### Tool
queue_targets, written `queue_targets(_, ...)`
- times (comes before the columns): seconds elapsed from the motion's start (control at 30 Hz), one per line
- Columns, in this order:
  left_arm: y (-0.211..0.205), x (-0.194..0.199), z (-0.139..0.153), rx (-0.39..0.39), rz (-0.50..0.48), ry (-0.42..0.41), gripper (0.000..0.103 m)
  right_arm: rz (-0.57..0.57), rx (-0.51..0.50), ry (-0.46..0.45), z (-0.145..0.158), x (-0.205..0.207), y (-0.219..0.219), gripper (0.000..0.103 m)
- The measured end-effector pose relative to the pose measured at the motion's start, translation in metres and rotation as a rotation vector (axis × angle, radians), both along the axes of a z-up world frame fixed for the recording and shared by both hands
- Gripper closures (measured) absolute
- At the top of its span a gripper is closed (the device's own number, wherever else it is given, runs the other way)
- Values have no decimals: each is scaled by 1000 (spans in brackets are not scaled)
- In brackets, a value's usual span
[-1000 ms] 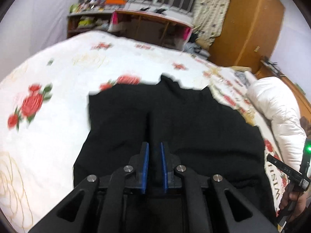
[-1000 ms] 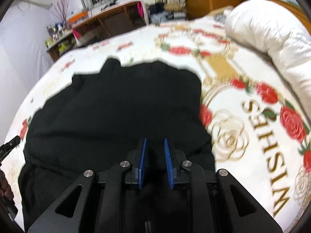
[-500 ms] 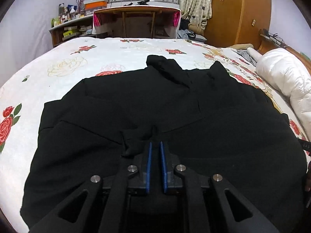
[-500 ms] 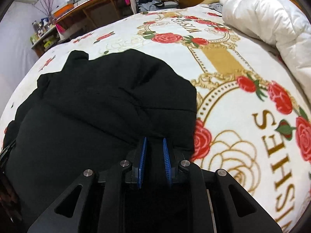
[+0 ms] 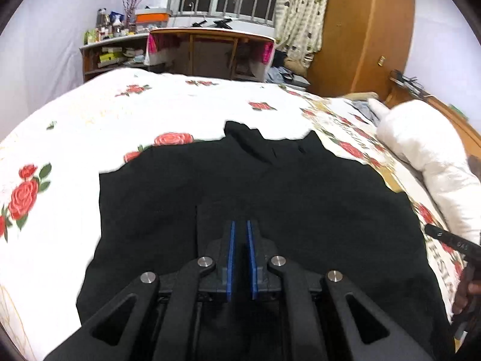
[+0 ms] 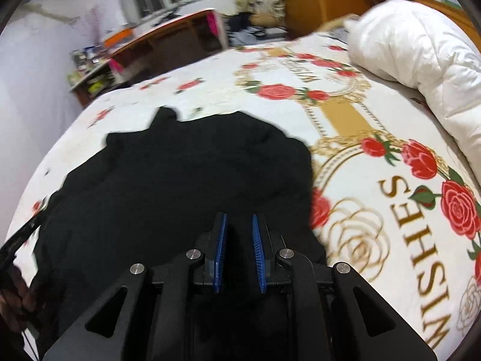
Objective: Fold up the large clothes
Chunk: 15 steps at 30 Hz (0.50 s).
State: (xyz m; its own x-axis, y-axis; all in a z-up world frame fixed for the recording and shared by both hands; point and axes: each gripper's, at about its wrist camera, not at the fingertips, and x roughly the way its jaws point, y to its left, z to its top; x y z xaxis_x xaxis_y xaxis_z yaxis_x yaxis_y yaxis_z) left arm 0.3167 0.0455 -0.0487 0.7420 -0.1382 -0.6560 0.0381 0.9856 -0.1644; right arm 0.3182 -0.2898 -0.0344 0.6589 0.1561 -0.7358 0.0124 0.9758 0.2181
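A large black garment (image 5: 270, 198) lies spread on the rose-patterned bedspread (image 5: 168, 111), its collar end away from me. My left gripper (image 5: 239, 225) is shut on the garment's near edge, and a small flap of cloth stands up around its blue pads (image 5: 231, 249). Over the same near edge, further right, my right gripper (image 6: 239, 222) is shut on the black garment (image 6: 186, 180), with dark cloth filling the narrow gap between its pads (image 6: 221, 240). Each wrist view catches the other gripper at its border, held in a hand (image 5: 466, 294).
A rolled white duvet (image 6: 421, 48) lies along the bed's right side. Beyond the bed stand a wooden desk (image 5: 210, 48), a cluttered shelf (image 5: 111, 48) and a wooden wardrobe (image 5: 366, 30). Bare bedspread (image 6: 375, 180) stretches right of the garment.
Half a second ago both views sat low and close over the garment; now both grippers have drawn back, the cloth still in them. The views are blurred from the motion.
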Motion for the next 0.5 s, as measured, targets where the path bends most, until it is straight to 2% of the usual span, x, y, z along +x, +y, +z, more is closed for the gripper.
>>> queue_targets(0.1,1,-1,-36,8,3,104,92,45,-12,73,-25,-5,17,86)
queue_targets(0.13,4,0,-45,-7,9,120,92,52,-22,107,-37,-2,19,86)
queue_targets(0.2,4,3,-49,5,15,119,92,62,-23,111,-49,1,20,86)
queue_targets(0.33,-2,7,-43,47,12,139,92,62,-71,137,-47,7,26,86)
queue_targets(0.4,0,1,-28,51,17,134,92,43,-79,157,-35,5,27,86)
queue_targets(0.5,20,-17,-5,66,46,57,92,33,-68,74,-8,-10,21,85)
